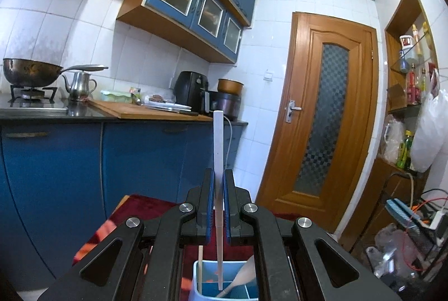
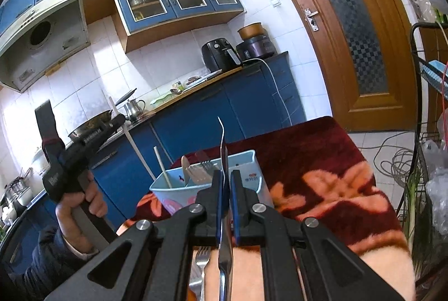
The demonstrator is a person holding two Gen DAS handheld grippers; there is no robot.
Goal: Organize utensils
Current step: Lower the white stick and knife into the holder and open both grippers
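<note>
The left gripper point(image 1: 219, 183) has its blue pads closed on a white chopstick point(image 1: 218, 149), which stands upright with its lower tip down inside the light blue utensil holder point(image 1: 197, 277). The right gripper point(image 2: 226, 183) is clamped on a metal utensil point(image 2: 223, 144), its thin curved handle rising above the jaws; I cannot tell what kind it is. A fork point(image 2: 202, 256) lies just under that gripper on the red floral cloth point(image 2: 322, 169). The holder stands on the cloth just beyond, with a wooden spoon point(image 2: 185, 165), another chopstick point(image 2: 162, 168) and forks inside. Further back, the blue kitchen cabinets point(image 2: 201, 121) and a wooden door point(image 1: 322, 118)
</note>
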